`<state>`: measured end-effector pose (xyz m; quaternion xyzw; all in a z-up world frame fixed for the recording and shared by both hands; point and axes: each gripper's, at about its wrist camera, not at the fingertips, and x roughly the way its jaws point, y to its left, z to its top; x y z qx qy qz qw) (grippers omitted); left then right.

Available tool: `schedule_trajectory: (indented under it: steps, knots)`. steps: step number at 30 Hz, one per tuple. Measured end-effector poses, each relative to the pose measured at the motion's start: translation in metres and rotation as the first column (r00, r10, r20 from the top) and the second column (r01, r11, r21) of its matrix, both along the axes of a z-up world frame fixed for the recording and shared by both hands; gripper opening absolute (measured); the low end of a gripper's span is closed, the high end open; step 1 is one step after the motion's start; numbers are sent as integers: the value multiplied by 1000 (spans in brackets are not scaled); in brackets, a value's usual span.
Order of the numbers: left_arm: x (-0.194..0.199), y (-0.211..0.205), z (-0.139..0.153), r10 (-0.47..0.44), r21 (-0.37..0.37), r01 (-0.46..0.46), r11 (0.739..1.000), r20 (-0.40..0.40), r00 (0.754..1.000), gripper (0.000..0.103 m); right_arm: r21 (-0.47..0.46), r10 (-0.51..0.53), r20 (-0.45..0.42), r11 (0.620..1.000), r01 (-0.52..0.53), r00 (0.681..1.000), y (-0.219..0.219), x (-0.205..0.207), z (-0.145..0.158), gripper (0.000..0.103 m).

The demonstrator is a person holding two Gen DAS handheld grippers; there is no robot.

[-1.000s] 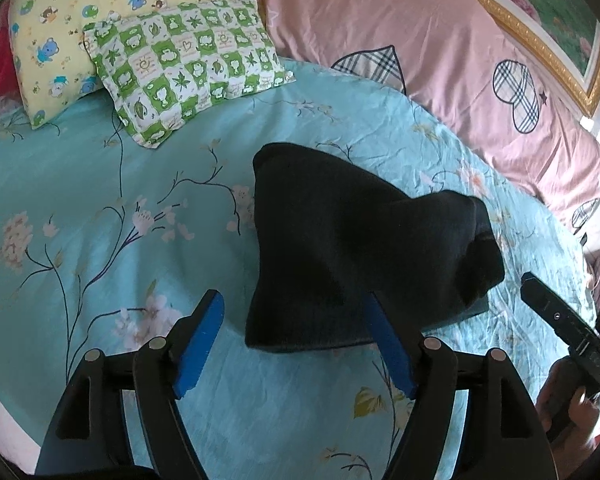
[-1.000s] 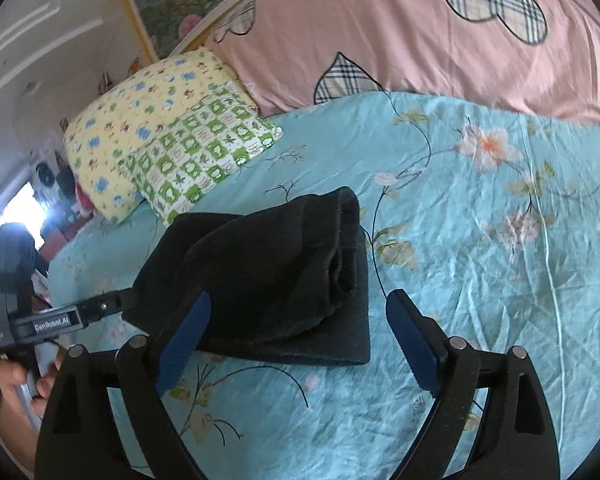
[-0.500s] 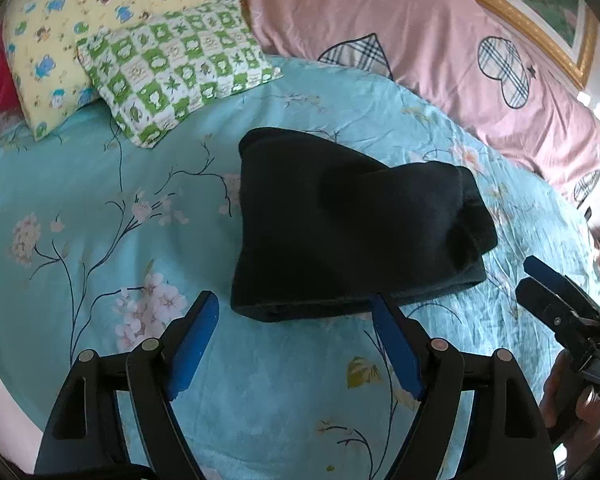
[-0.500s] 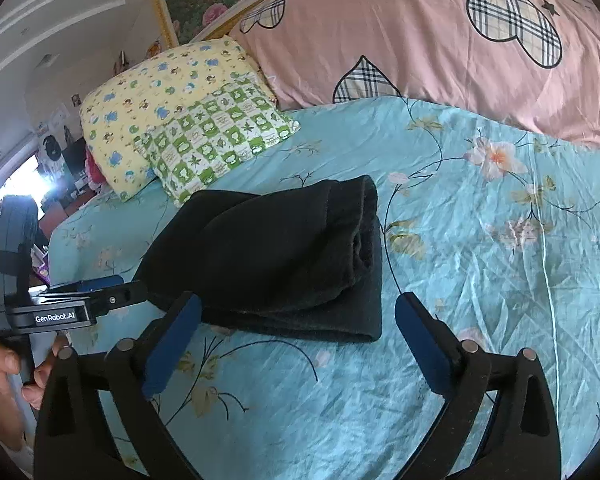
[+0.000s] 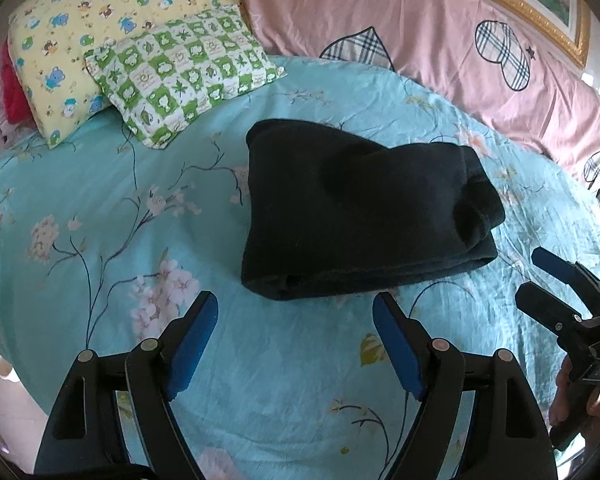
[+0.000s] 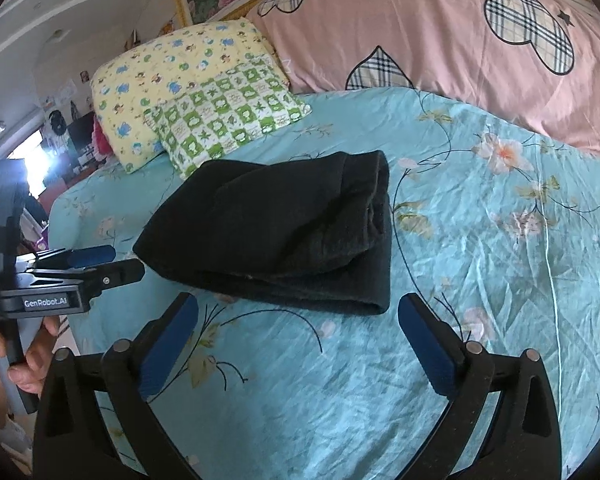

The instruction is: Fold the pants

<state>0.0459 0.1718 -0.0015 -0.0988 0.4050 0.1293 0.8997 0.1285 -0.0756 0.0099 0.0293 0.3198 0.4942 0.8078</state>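
folded black pants (image 6: 284,232), left gripper (image 6: 112,264) (label "genrobot.ai"), spread wide

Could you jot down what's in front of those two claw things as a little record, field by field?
pants: black pants, folded into a thick bundle
surface: teal floral bedsheet
left gripper: open, holding nothing, short of the bundle
right gripper: open, holding nothing, short of the bundle
behind the bundle: green checked pillow, yellow pillow, pink quilt

Framed picture (image 5: 540,4) cut off at top edge.
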Motion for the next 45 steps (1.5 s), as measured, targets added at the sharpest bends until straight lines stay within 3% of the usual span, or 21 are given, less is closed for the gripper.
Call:
schedule_trajectory:
  steps: [19,45]
  knots:
    - [-2,-13,-15,-35,109,36,993,-17,999,84,-29,41,49,999,-39,998,13,-13,-8,102]
    - [3,-11,-15,-43,126,43,991,-7,999,85,-30,54,36,998,-53,998,27,-6,-9,102]
